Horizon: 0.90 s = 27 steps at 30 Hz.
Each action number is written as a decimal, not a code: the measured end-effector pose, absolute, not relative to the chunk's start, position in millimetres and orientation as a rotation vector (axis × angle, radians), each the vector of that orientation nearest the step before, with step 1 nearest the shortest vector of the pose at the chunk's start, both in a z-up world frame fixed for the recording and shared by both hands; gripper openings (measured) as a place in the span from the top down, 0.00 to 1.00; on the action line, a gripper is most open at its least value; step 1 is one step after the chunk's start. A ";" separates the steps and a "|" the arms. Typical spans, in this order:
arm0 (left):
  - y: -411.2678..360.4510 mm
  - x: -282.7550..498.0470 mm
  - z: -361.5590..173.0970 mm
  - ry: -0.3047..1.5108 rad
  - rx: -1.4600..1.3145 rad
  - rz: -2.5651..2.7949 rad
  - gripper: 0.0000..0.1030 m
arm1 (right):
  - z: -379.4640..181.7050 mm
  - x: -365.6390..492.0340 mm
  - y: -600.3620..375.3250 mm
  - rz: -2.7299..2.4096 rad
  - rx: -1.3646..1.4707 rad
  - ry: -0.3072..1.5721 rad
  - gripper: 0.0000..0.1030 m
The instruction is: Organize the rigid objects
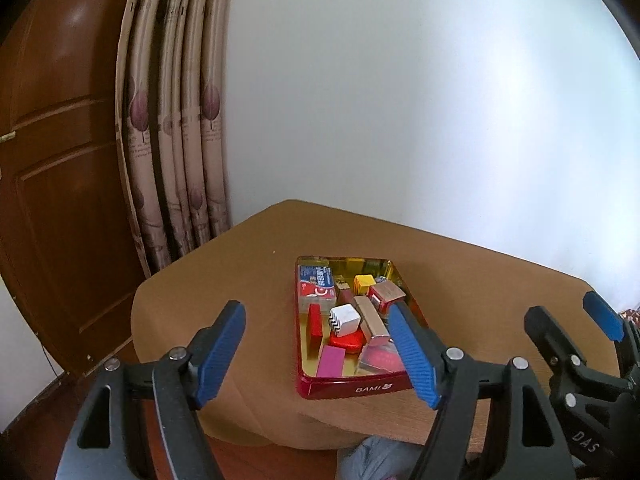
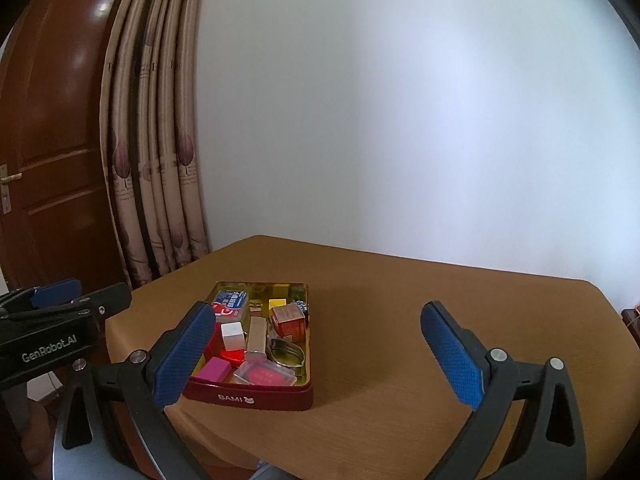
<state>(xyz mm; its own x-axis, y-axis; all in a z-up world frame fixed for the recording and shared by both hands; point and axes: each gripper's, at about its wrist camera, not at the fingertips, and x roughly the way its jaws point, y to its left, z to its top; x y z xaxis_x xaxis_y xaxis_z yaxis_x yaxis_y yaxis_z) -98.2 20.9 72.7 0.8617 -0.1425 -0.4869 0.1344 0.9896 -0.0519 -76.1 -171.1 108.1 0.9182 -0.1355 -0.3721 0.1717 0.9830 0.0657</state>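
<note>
A red tin (image 1: 352, 388) marked BAMI, gold inside, sits on the brown table (image 1: 240, 280). It holds several small items: a toothpaste box (image 1: 316, 280), a white cube (image 1: 344, 318) with a zigzag side, a yellow cube (image 1: 364, 282), a gold bar (image 1: 370, 322) and a pink block (image 1: 332, 360). My left gripper (image 1: 320, 354) hangs open above the tin's near end, holding nothing. In the right wrist view the tin (image 2: 248, 396) lies left of centre. There my right gripper (image 2: 318, 358) stands wide open and empty above the near table, and a metal ring (image 2: 286, 350) shows in the tin.
A beige leaf-print curtain (image 1: 172, 140) and a dark wooden door (image 1: 60, 160) stand at the left, a white wall (image 1: 400, 100) behind the table. Each gripper shows in the other's view: right gripper (image 1: 576, 326), left gripper (image 2: 80, 294). The table's rounded near edge is just below the tin.
</note>
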 end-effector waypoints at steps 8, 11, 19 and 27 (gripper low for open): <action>19.9 -95.4 66.1 0.519 0.023 -0.107 0.26 | 102.0 -70.6 -162.3 -0.177 0.085 0.413 0.01; 17.4 -94.5 63.9 0.523 0.038 -0.105 0.25 | 103.9 -73.1 -159.6 -0.190 0.094 0.390 0.01; 19.4 -85.2 54.9 0.575 0.011 -0.130 0.24 | 105.2 -73.3 -154.2 -0.197 0.103 0.390 0.01; 24.1 -74.2 45.1 0.643 -0.028 -0.151 0.24 | 100.5 -68.5 -162.7 -0.200 0.132 0.423 0.01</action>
